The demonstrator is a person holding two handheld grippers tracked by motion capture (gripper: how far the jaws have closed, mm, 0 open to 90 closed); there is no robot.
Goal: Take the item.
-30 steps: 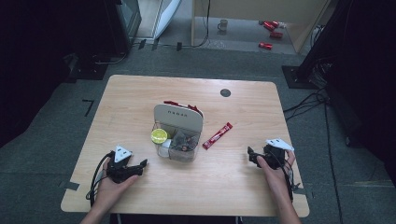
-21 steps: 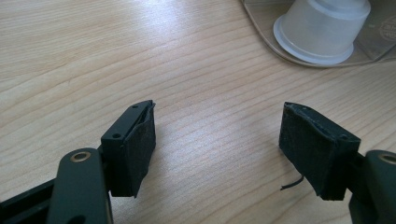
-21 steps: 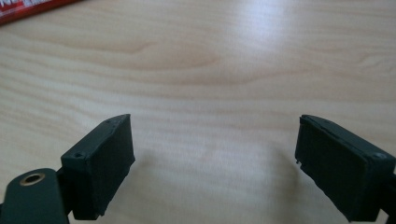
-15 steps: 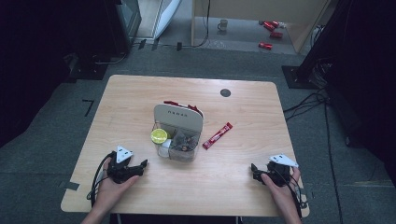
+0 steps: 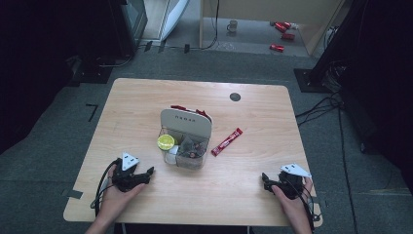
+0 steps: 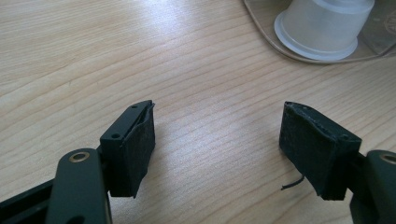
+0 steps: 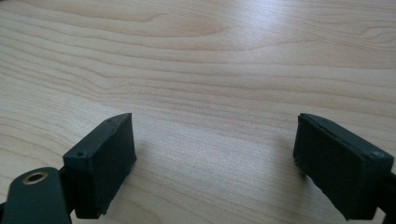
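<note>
Landmark: we take the clear organizer box (image 5: pixel 187 141) at the middle of the table (image 5: pixel 146 105) as our reference.
Writing: the box's pale raised lid (image 5: pixel 186 119) carries a short line of dark letters; we cannot read them at this size.
Red stick packet (image 5: pixel 227 142): lies flat just right of the box, apart from it; we see light print on it (too small to make out).
Yellow-topped pod (image 5: pixel 165 142): sits at the box's left side, touching or inside its wall; we cannot tell which.
White cup (image 6: pixel 324 25): in the left gripper view it stands upside down on the clear base, cut off by the top edge of the picture.
Box contents: dark sachets and red bits behind the clear wall, hard to tell apart.
Left gripper (image 5: pixel 139 174): near the box's front left corner, resting low on the table, jaws spread wide with bare wood between them.
Right gripper (image 5: pixel 271 181): well to the front right of the box, near the table's front edge; jaws spread wide, nothing between them.
Hands: the left hand (image 5: pixel 115 195) and right hand (image 5: pixel 292 204) are cut off by the bottom of the high view.
Floor beyond the table: a mug (image 5: pixel 233 26) and several red packets (image 5: pixel 282 35), details blurred.
</note>
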